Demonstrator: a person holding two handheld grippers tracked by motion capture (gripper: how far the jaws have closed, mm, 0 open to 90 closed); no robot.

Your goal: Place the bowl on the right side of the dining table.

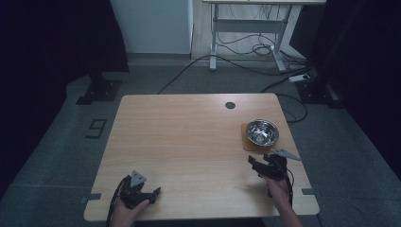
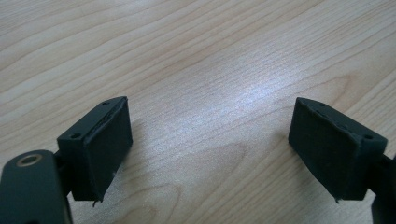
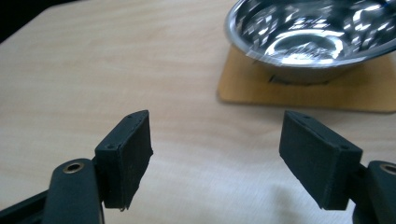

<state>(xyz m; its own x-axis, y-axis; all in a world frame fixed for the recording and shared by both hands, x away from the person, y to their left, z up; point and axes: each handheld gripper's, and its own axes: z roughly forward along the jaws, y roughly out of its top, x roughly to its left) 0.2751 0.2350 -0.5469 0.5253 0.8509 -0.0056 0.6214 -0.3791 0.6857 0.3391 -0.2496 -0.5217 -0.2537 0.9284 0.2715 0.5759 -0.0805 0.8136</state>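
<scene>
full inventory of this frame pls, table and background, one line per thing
steel bowl: 1, silver, on the mat, table's right side
mat: 1, brown, square, under the bowl
table: 1, light wood, centre
grommet: 1, dark, table's far edge
desk frame: 1, white, behind, cables beneath
power strip: 1, white, floor, right rear
left gripper: 1, black, open, near left edge
right gripper: 1, black, open, near the mat

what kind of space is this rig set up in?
Probably a lab or recording studio: dark curtains flank the wooden table, power cables run across grey carpet, and a height-adjustable desk stands behind.
</scene>
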